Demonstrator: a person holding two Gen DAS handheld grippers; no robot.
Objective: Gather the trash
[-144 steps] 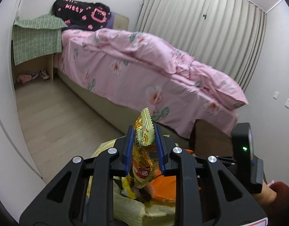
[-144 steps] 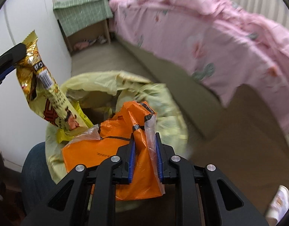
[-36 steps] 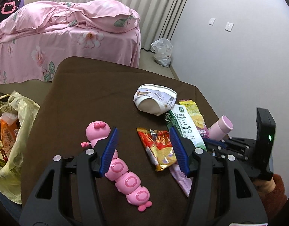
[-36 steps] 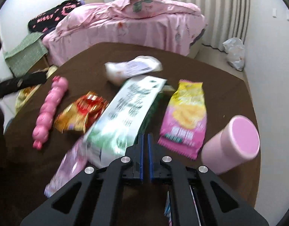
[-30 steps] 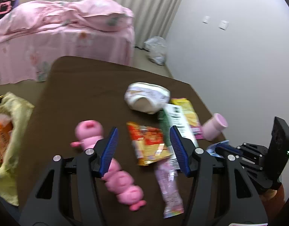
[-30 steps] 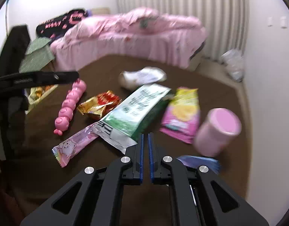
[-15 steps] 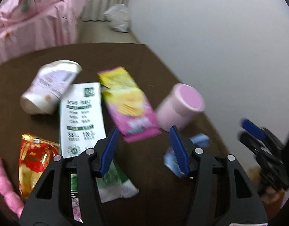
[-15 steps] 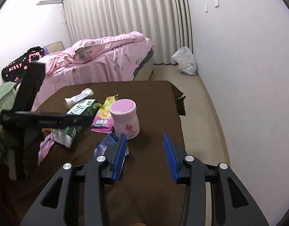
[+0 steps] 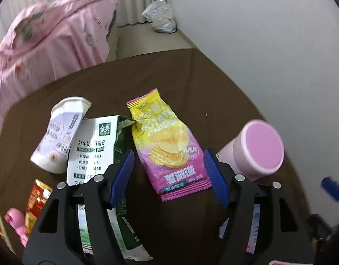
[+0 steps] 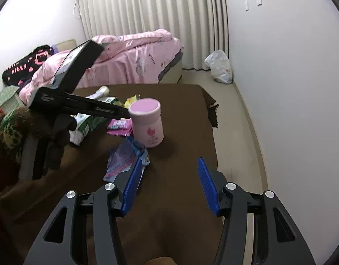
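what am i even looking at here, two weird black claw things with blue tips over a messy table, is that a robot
No robot: a person holds one pair of tongs in each hand, and a fisheye camera on each looks forward along its blue tips. The left camera shows the left tongs, open and holding nothing, with the pink and yellow chip bag between the tips. The right camera shows the right tongs, also open and empty, with a crumpled blue wrapper by the left tip.

On the brown table also lie a green and white milk pouch, a white crushed cup and a red snack wrapper. A pink jar stands upright.
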